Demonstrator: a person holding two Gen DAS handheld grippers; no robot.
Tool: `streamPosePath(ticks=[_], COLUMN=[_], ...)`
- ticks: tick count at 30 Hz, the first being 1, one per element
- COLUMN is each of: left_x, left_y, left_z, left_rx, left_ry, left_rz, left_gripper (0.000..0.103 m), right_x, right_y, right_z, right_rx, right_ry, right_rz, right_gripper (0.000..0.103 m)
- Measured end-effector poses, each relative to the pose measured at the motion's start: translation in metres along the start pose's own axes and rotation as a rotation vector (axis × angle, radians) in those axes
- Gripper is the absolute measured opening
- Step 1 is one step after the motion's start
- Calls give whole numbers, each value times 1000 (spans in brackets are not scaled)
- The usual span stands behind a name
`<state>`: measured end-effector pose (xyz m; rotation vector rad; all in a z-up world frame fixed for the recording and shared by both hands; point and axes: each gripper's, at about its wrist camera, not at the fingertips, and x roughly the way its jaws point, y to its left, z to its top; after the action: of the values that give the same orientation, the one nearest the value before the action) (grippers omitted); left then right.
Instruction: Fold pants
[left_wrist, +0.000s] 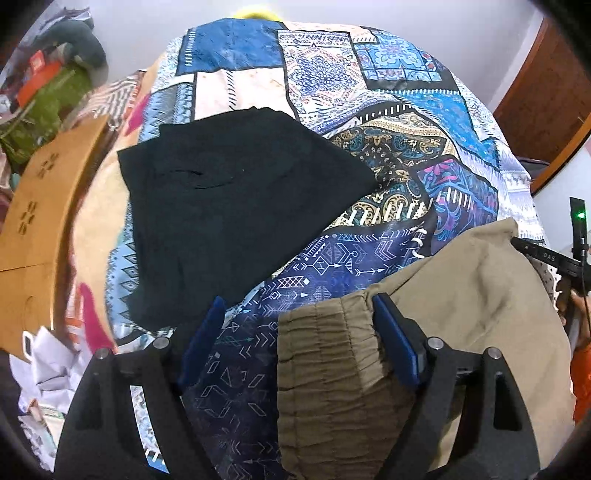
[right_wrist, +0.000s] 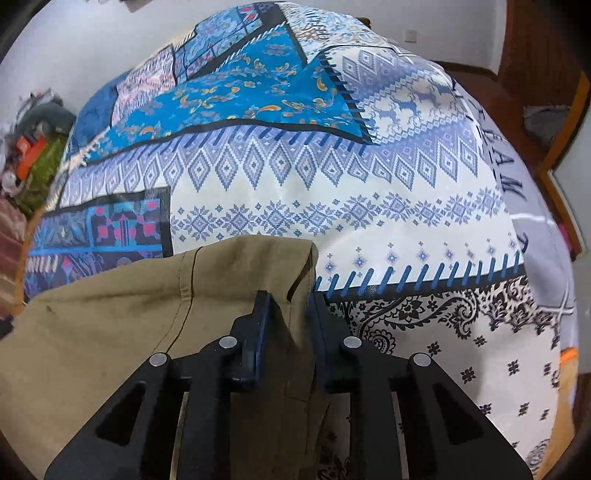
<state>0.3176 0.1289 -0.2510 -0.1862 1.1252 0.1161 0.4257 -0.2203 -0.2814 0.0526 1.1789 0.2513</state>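
Observation:
Khaki pants (left_wrist: 461, 295) lie on a patterned bedspread (left_wrist: 332, 92). In the left wrist view my left gripper (left_wrist: 299, 317) is open, its blue pads wide apart, with the elastic waistband (left_wrist: 325, 350) lying between the fingers. In the right wrist view my right gripper (right_wrist: 288, 314) is shut on a fold of the khaki pants (right_wrist: 110, 325) near their right edge. The right gripper's body shows at the far right of the left wrist view (left_wrist: 554, 258).
A folded black garment (left_wrist: 229, 206) lies on the bed ahead of the left gripper. A brown cardboard box (left_wrist: 40, 221) stands at the bed's left side, with clutter behind it. A wooden door (left_wrist: 546, 99) is at the right.

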Motion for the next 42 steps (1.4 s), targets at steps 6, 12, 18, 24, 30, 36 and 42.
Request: streamPosePath(ticks=[6,12,18,24,30,36,42], left_x=[-31,-61,-62,-42,-36,-56,-77], left_y=[4,6,-9,-27,-28,-25,-24], left_z=[3,7,2,-20,-41,-54,-78], left_rx=[-2,-21,13,74,128,162,238], left_ry=[-36,-57,-38,27,12,-22,-63], left_rz=[-6,-92,-115,-86,-39,-9,25], left_gripper=[82,82,83,83,90,90,91], right_x=[-40,-103,-124,-100,-78,-98,-113], right_y=[17,62,134,175,166,141,122], right_z=[2,-11,-23,-44,-75,-97,-129], right_rx=[-64,-125,-250,-360,-364,-341,-324], right_ry=[-34,-120,-123,-41,64,54,21], right_rz=[-37,135,270,261,236,199,168], right_gripper=[23,46,67,75,77,78,80])
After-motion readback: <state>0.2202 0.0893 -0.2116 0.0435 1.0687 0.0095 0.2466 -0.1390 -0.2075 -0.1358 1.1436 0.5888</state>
